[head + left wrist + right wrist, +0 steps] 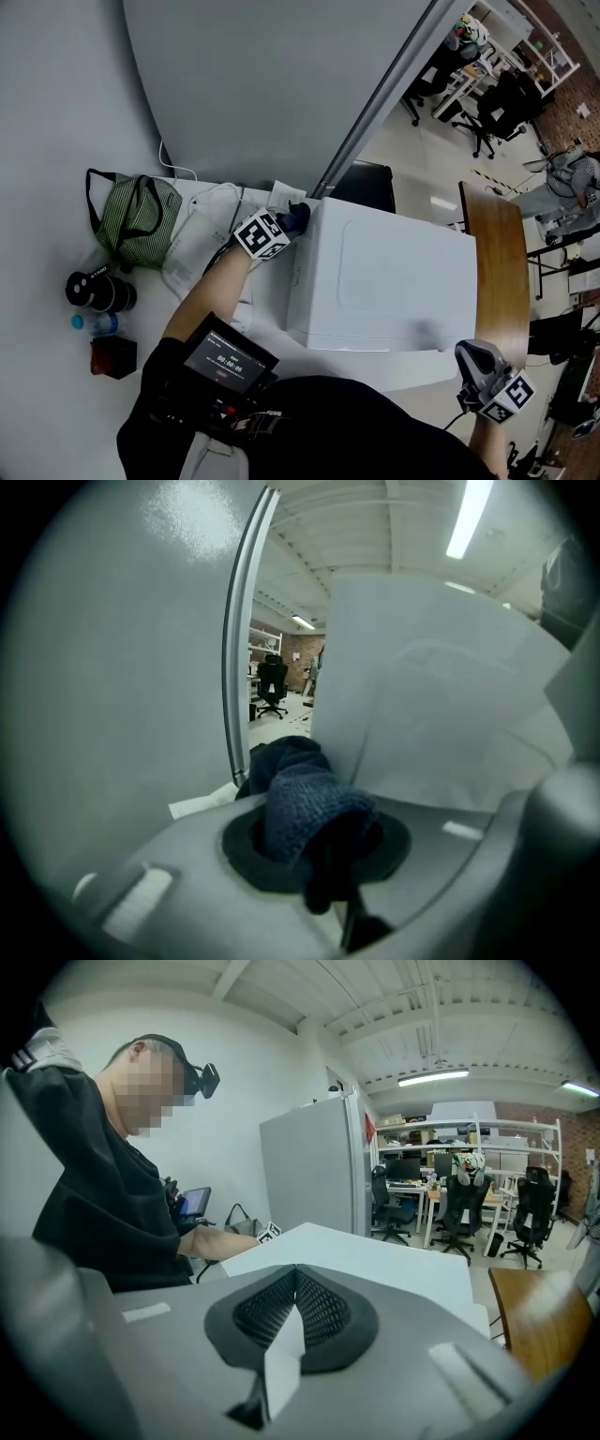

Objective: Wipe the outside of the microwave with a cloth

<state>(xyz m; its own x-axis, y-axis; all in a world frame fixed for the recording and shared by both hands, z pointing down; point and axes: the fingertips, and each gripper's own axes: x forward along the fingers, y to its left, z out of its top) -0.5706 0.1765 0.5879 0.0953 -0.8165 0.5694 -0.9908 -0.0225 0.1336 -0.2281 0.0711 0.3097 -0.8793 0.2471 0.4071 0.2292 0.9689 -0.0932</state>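
Left gripper [287, 225] clamped on a dark blue cloth [301, 215]; the left gripper view shows the wad bunched between the jaws and bulging out in front. Cloth sits at the far left top corner of the white microwave [394, 272], touching or just beside the edge; contact itself is hard to confirm from above. Right gripper [475, 362] hangs off the near right corner of the microwave, jaws together on nothing, apart from the casing. Microwave stands on a white table [47, 244], with a green striped bag [136, 220] and loose papers to its left. Step in hand, by my reading: wiping the left upper edge. To do it well: press the protruding wad flat so fabric, not jaw plastic, meets the casing; draw long overlapping strokes along the edge; mind the papers beside it. The free gripper could brace the box if it slides.
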